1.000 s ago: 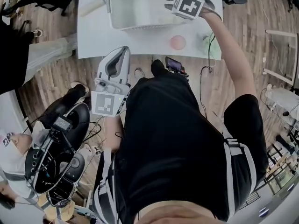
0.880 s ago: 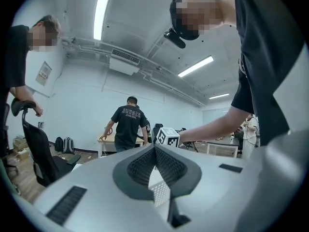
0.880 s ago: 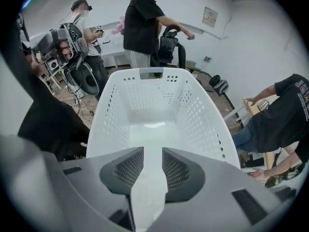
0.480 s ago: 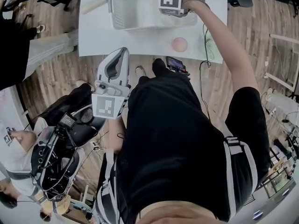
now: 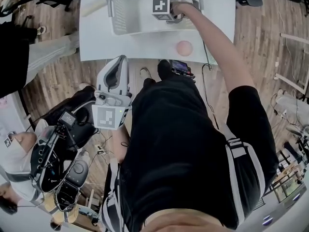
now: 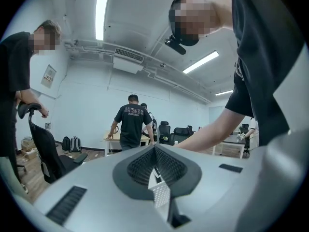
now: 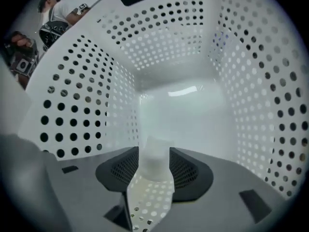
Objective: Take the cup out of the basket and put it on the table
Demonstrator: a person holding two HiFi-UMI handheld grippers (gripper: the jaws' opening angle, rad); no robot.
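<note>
Right gripper (image 5: 170, 12) deep in basket (image 5: 126, 18), pointing steeply down, jaws spread wide, just been opening; cup (image 7: 154, 159) sits between them inside basket, pads close beside its walls, not judged pressing yet. Cup pale, translucent, likely thin plastic: light, slick, easily crushed; take across mid-body, gentle squeeze. Left gripper (image 6: 154, 168) clenched, empty, well outside basket, short of surface (image 5: 96, 40)

Perforated basket (image 5: 126, 8) set on white surface (image 5: 94, 42), right tool (image 5: 167, 11) pointed down inside it, jaws just opened wider, covered by its marker cube (image 5: 161, 5), left tool (image 5: 118, 66) held over wooden floor (image 5: 241, 42), pink ball (image 5: 184, 48) seen near basket.
</note>
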